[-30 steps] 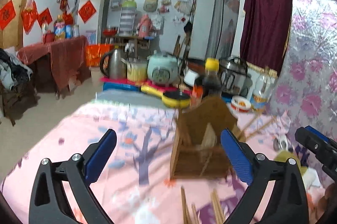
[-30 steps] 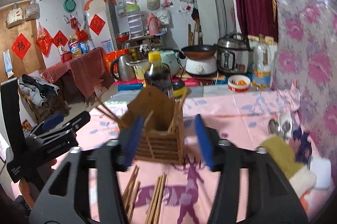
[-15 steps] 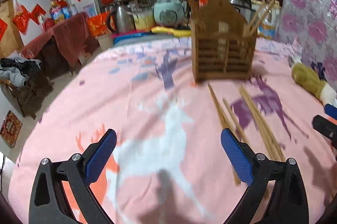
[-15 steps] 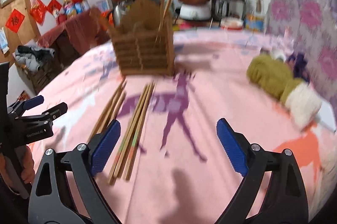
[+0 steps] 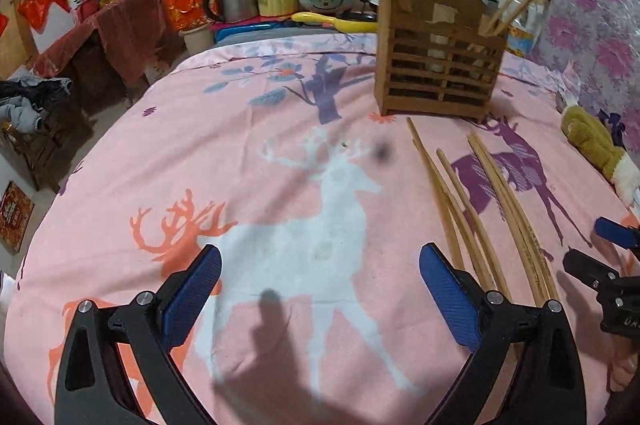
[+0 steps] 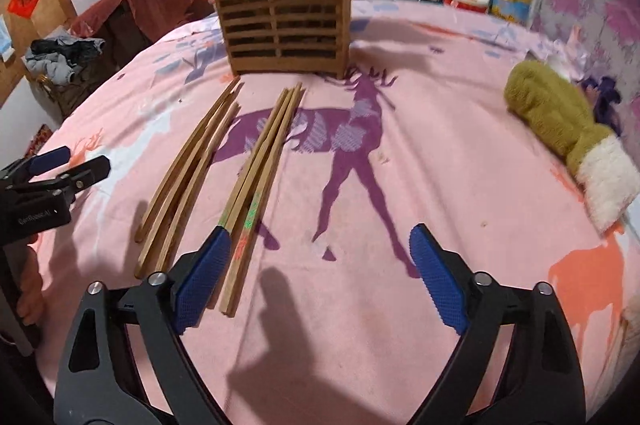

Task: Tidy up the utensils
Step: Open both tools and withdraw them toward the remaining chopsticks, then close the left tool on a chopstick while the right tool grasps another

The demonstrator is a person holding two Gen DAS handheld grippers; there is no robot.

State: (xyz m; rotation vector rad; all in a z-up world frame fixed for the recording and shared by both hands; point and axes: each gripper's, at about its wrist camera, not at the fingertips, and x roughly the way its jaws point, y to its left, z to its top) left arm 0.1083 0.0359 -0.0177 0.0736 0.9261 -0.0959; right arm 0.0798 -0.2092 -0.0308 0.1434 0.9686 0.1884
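Within the last second both hand-held grippers had pulled back from the wooden utensil holder [image 6: 284, 5] and tipped down toward the surface [image 5: 240, 153]. A second ago the holder filled the space between the right fingers; now it stood upright well ahead of both tools, at the far side of the pink deer-print cloth. It already carried a few chopsticks, leaning out at its 2 ends.

The right hand-held gripper [image 6: 320, 277] was spread wide and held nothing. Its left finger [image 6: 202, 281] lay just over the near ends of the right-hand bundle of chopsticks [image 6: 260, 185], which ran from that fingertip straight ahead toward the holder. A second, looser bundle of chopsticks [image 6: 188, 177] lay just to the left of the first, fanned slightly at its near end. Whether the finger touched the wood could not be told.

The left hand-held gripper [image 5: 320, 289] was equally wide open and empty, hovering over bare cloth with a white deer between its fingers. From its view the loose sticks lay ahead and to its right, beside its right finger [image 5: 450, 297].

The retreat suggested that 1 delivery to the holder was finished and the next pickup was starting, with several chopsticks left to collect. The right tool looked the better placed: it would need to shift a little left to bracket the nearer bundle before closing. A green mitten [image 6: 560, 125] lay off to the right, well apart from the sticks.
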